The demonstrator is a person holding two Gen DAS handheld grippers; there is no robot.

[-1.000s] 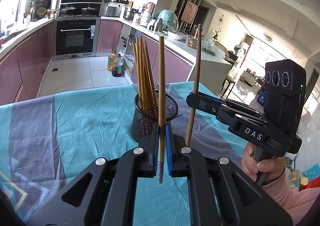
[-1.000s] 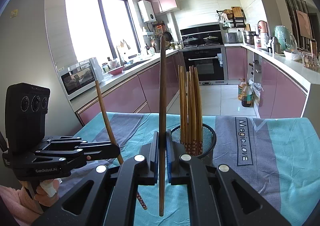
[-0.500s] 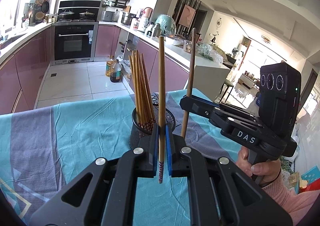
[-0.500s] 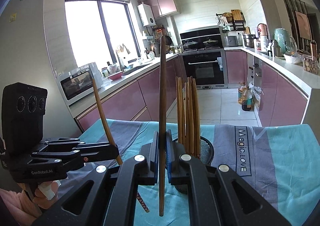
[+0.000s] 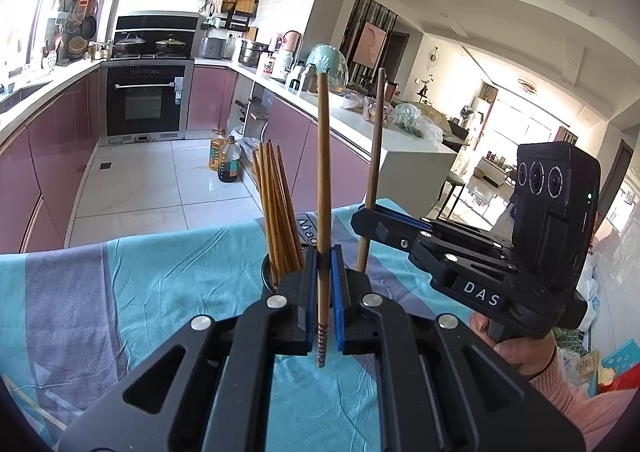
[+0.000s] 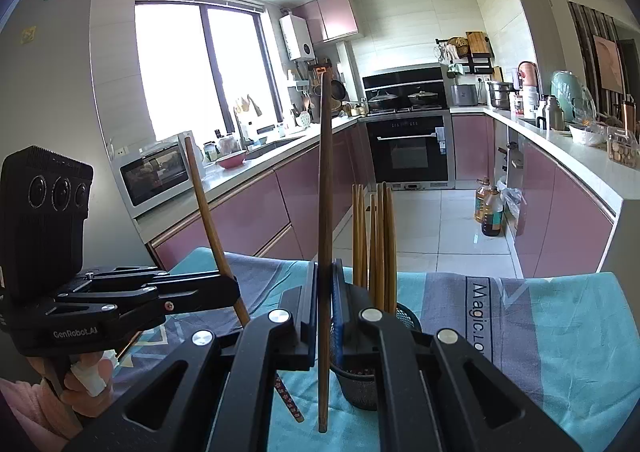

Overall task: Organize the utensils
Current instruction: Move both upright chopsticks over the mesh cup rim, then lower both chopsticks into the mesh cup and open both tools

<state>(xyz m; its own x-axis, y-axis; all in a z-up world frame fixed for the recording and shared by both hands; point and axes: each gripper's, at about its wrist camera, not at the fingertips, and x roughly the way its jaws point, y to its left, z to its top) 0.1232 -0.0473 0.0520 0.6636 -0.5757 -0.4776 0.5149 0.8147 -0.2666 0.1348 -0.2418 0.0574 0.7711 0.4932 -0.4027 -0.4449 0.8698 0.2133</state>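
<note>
My left gripper (image 5: 325, 264) is shut on a light wooden chopstick (image 5: 323, 171) held upright, its patterned end below the jaws. My right gripper (image 6: 324, 280) is shut on a darker chopstick (image 6: 325, 187), also upright. A black mesh holder (image 6: 406, 322) with several chopsticks (image 6: 376, 248) stands on the teal cloth just behind both grippers; in the left wrist view the bundle (image 5: 278, 207) shows left of my fingers, with the holder mostly hidden. The right gripper (image 5: 366, 217) shows in the left wrist view and the left gripper (image 6: 236, 290) in the right wrist view.
The table carries a teal and grey cloth (image 5: 140, 292). A loose chopstick (image 5: 28, 400) lies at the cloth's lower left. Beyond the table are pink kitchen cabinets (image 6: 256, 211), an oven (image 5: 146, 99) and oil bottles (image 6: 490, 211) on the floor.
Both grippers have risen and moved closer to the holder, each still holding its chopstick upright. The holder now sits lower in both views, partly hidden behind the fingers.
</note>
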